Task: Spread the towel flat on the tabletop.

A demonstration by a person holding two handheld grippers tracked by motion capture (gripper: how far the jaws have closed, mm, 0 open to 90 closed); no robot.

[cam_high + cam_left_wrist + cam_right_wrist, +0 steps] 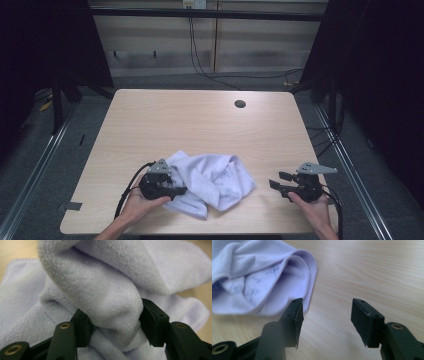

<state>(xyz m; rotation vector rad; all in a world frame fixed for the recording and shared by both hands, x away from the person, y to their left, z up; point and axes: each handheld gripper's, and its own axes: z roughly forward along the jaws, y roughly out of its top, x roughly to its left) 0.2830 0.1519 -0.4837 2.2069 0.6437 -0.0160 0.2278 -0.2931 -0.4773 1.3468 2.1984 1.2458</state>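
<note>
The left gripper (176, 191) has its jaw tips tucked under the towel (212, 181) in the high view, so they are hidden there. In the left gripper view the towel (110, 290) runs off the top, left and bottom edges, and a fat fold sits between the jaws and hides the table behind it. The close parts of both jaws are cut off at the bottom. In the right gripper view the towel (254, 277) is cut off at the top and left edges. Faint blue marks on its inside are too blurry to read. The near part of one jaw is blurry too. The person's arms are cut off at the bottom of the high view.
</note>
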